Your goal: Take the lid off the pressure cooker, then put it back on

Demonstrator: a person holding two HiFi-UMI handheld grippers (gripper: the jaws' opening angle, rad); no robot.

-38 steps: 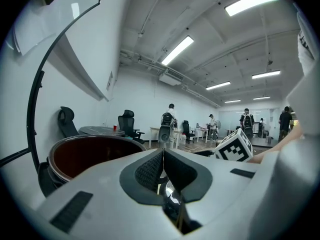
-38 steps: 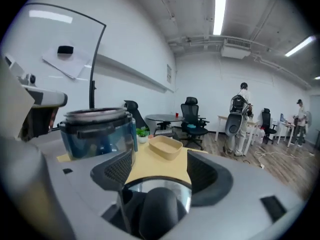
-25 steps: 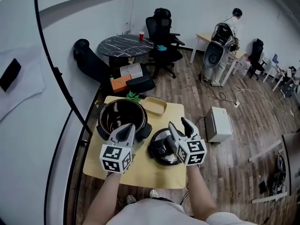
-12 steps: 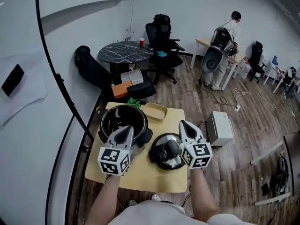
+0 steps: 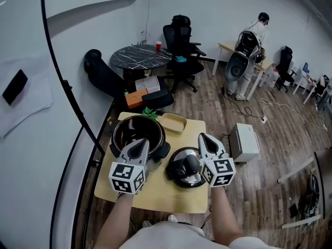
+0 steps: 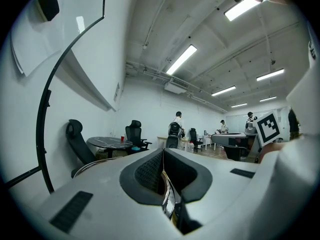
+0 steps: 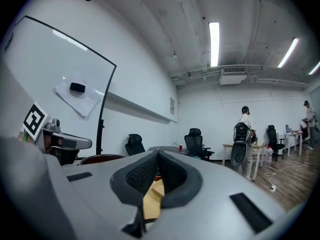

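The pressure cooker pot (image 5: 124, 126) stands open on the left of the yellow table (image 5: 155, 193), its dark inside showing. Its black and metal lid (image 5: 181, 166) lies flat on the table just right of the pot. My left gripper (image 5: 141, 143) hovers over the pot's near rim, shut, with nothing held. In the left gripper view, the left gripper (image 6: 162, 151) has its pads together and the pot's rim (image 6: 86, 165) curves below it. My right gripper (image 5: 203, 138) is beside the lid's right edge, apart from it, shut and empty. The right gripper (image 7: 157, 156) looks level across the table.
A yellow tray (image 5: 173, 120) and a small green thing (image 5: 148, 111) lie at the table's far edge. A white box (image 5: 243, 137) stands on the floor to the right. Beyond are a black round table (image 5: 139, 53), office chairs (image 5: 179, 40) and a person (image 5: 262, 22).
The right gripper has moved off the top of the lid to its right side and its jaws have shut. The lid stays on the table. The left gripper has barely moved.
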